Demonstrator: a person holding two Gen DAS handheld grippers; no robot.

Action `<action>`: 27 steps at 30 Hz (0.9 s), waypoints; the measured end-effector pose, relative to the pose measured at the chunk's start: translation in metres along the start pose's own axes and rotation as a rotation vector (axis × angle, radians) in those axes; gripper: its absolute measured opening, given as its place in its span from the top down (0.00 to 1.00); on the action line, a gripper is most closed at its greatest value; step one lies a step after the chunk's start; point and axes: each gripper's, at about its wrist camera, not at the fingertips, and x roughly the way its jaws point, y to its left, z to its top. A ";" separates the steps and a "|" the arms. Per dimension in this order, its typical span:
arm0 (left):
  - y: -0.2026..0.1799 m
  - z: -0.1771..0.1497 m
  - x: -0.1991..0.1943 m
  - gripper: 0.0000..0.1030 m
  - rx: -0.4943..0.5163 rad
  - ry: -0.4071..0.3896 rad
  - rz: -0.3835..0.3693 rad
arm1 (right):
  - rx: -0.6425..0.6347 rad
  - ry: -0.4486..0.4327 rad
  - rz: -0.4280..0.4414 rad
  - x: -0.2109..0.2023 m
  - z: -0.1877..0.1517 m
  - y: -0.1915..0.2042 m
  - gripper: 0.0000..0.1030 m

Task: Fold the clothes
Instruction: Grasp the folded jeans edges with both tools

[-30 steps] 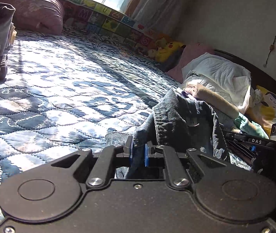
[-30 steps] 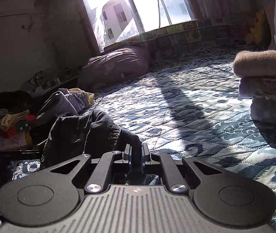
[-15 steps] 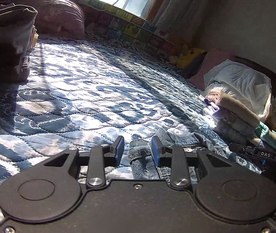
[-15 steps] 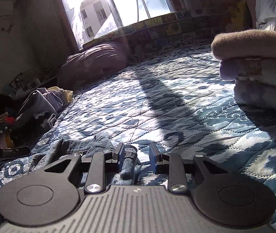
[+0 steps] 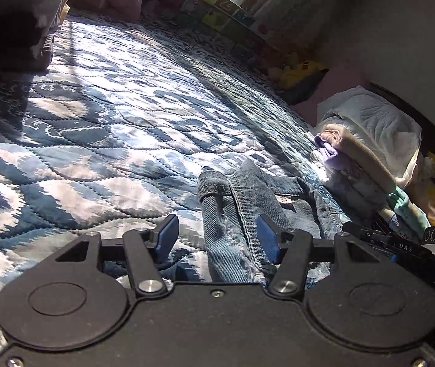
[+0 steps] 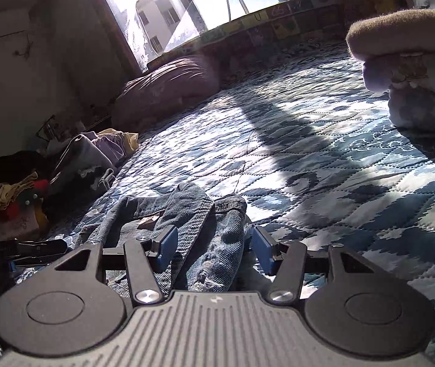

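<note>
Crumpled, frayed blue denim jeans (image 5: 248, 211), waistband up, flat on the blue-and-white quilt (image 5: 110, 128)

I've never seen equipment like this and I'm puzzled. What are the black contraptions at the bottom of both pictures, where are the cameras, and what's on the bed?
Each picture comes from a camera on a hand-held tool, looking forward along its tongs. A person holds one in each hand. The left tongs and right tongs are both open and hold nothing. Between their blue pads lie crumpled, frayed blue denim jeans, resting loose on the blue-and-white quilted bedspread. A stack of folded clothes sits at the right, and an unsorted pile of clothes at the left.
</note>
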 end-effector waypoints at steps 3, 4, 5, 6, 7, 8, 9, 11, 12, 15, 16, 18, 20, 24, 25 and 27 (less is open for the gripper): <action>-0.004 0.001 0.016 0.86 -0.020 0.008 -0.011 | 0.004 0.031 0.030 0.011 -0.008 0.000 0.68; -0.007 0.002 0.017 0.96 -0.002 0.000 0.001 | -0.009 0.024 0.030 0.010 -0.007 0.002 0.83; -0.009 0.003 0.016 0.96 0.007 -0.013 0.000 | -0.021 0.010 0.028 0.009 -0.006 0.004 0.92; -0.009 0.005 0.012 0.96 -0.011 -0.046 -0.038 | -0.025 -0.012 0.034 0.005 -0.005 0.005 0.92; -0.008 0.009 0.007 0.96 -0.034 -0.082 -0.085 | -0.019 -0.045 0.055 0.000 -0.003 0.004 0.92; -0.009 0.013 0.004 0.96 -0.044 -0.102 -0.114 | -0.016 -0.073 0.069 -0.004 -0.002 0.005 0.92; -0.009 0.016 0.002 0.96 -0.049 -0.115 -0.129 | -0.024 -0.100 0.077 -0.007 0.001 0.006 0.92; -0.005 0.018 0.011 0.96 -0.058 -0.104 -0.105 | -0.032 -0.121 0.064 -0.006 0.006 0.006 0.92; -0.003 0.016 0.019 0.96 -0.050 -0.076 -0.065 | -0.019 -0.100 0.055 0.000 0.006 0.003 0.92; -0.005 0.010 0.032 0.92 0.007 -0.022 0.028 | 0.024 0.005 -0.025 0.023 -0.001 -0.006 0.81; -0.010 0.012 0.027 0.92 0.034 -0.039 0.029 | 0.013 -0.011 -0.035 0.020 -0.001 -0.003 0.80; -0.020 0.015 0.013 0.74 0.094 -0.082 0.048 | -0.018 -0.054 -0.051 0.009 0.001 0.005 0.74; -0.030 0.016 -0.004 0.51 0.152 -0.120 0.068 | -0.088 -0.112 -0.054 -0.010 0.002 0.017 0.56; -0.055 0.000 -0.031 0.51 0.312 -0.108 -0.025 | -0.286 -0.136 0.017 -0.040 -0.011 0.046 0.57; -0.062 -0.008 -0.034 0.51 0.367 -0.089 -0.060 | -0.331 -0.129 0.049 -0.046 -0.017 0.052 0.58; -0.076 -0.027 -0.033 0.51 0.481 -0.040 -0.132 | -0.421 -0.104 0.102 -0.052 -0.030 0.068 0.59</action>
